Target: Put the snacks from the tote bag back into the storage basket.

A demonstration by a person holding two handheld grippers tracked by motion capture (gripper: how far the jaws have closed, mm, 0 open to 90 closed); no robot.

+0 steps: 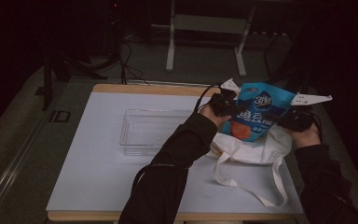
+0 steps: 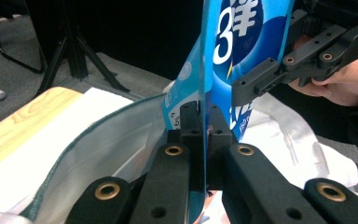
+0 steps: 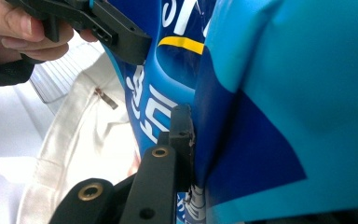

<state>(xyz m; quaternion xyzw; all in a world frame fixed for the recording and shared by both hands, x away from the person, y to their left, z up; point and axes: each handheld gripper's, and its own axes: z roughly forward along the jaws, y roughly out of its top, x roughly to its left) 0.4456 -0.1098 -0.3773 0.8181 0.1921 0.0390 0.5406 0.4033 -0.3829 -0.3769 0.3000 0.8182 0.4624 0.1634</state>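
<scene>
Gripping from both sides, the left gripper (image 1: 221, 103) and right gripper (image 1: 294, 119) hold a blue snack bag (image 1: 257, 112) upright in the right half of the high view, just above the mouth of a white tote bag (image 1: 251, 149) lying on the surface (image 1: 98, 177); a clear tray (image 1: 151, 131) sits left of centre, likely the bag's destination. Two holds keep the floppy pouch from sagging. In the left gripper view, its fingers (image 2: 192, 126) are clamped on the snack bag's (image 2: 242, 42) thin edge seam at centre frame, with the tote's (image 2: 98, 140) open rim below. In the right gripper view, one finger (image 3: 182, 135) presses the snack bag's (image 3: 279, 93) opposite seam; the other is hidden behind the pouch.
</scene>
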